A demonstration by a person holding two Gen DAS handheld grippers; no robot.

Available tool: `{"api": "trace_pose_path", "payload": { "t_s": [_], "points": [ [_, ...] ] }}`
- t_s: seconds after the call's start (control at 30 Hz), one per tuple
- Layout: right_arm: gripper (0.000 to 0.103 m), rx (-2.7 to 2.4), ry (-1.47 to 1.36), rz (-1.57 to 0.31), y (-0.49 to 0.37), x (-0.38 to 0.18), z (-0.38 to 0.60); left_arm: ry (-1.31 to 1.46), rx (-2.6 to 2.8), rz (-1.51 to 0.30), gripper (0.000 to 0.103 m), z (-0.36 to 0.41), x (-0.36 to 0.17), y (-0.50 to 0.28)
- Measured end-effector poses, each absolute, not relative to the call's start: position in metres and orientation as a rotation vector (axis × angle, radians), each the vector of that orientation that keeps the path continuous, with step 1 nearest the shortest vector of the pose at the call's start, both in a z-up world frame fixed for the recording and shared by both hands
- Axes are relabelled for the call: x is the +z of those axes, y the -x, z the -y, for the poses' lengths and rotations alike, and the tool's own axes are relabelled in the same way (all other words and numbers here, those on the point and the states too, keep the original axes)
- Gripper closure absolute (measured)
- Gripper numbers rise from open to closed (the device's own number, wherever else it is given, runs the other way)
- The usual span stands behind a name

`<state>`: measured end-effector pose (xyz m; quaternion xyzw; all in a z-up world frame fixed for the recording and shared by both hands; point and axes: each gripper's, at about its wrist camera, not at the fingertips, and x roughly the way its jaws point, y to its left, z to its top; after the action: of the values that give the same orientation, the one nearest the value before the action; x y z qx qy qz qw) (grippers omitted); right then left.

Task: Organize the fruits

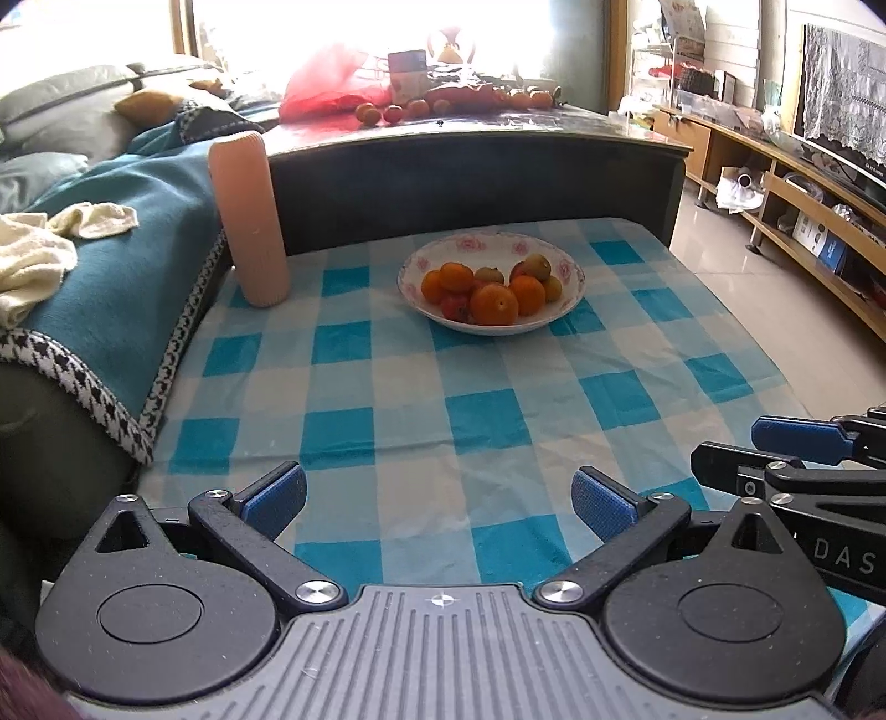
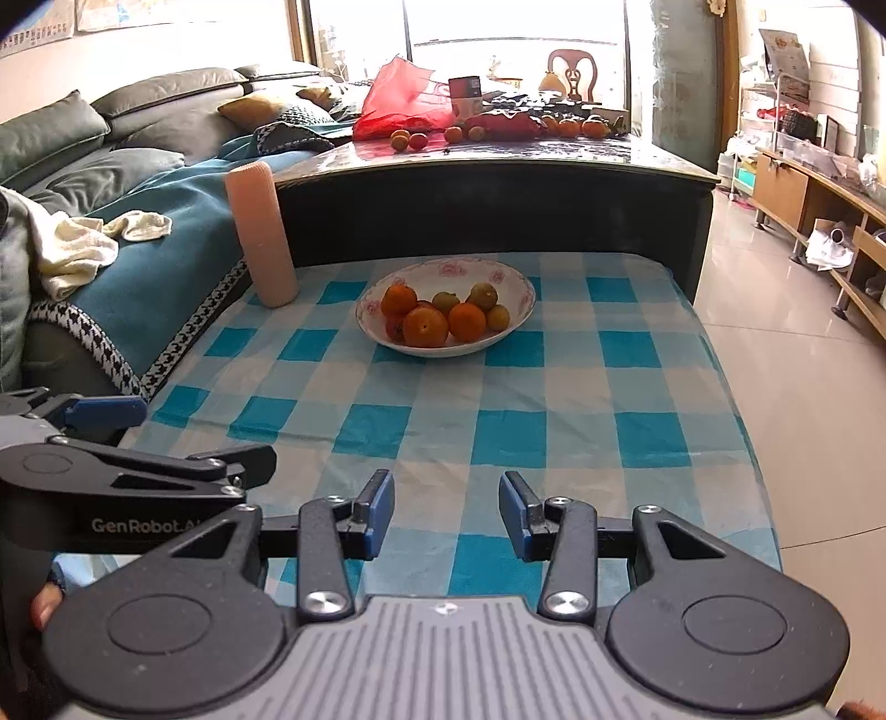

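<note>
Left gripper (image 1: 439, 500) wide open, empty, housing marked "GenRobot.AI". Right gripper (image 2: 447, 512) partly open, empty. Bowl (image 1: 570, 266) of fruit (image 1: 494, 303) well ahead of both.

Daylight floods from the blown-out far window (image 1: 360, 33), glaring on the glossy dark worktop (image 2: 554, 152); fisheye edges bend, corners darken.

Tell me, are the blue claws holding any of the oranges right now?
No, nothing is held. The left gripper and the right gripper are both open and empty over the checked cloth. All the fruit sits in the bowl.
</note>
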<state>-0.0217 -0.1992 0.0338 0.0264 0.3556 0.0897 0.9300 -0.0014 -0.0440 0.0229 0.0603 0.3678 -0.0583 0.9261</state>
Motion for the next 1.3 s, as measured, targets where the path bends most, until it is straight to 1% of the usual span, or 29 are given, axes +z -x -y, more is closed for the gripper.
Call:
{"api": "trace_pose_path", "payload": {
  "t_s": [0.3, 1.3],
  "points": [
    [0.046, 0.187, -0.053, -0.734, 0.028, 0.032, 0.197, -0.078, -0.117, -0.775, 0.0, 0.04, 0.018, 0.004],
    [0.046, 0.191, -0.03, -0.776, 0.028, 0.021, 0.188, -0.099, -0.093, -0.8, 0.0, 0.041, 0.008, 0.003]
  ]
}}
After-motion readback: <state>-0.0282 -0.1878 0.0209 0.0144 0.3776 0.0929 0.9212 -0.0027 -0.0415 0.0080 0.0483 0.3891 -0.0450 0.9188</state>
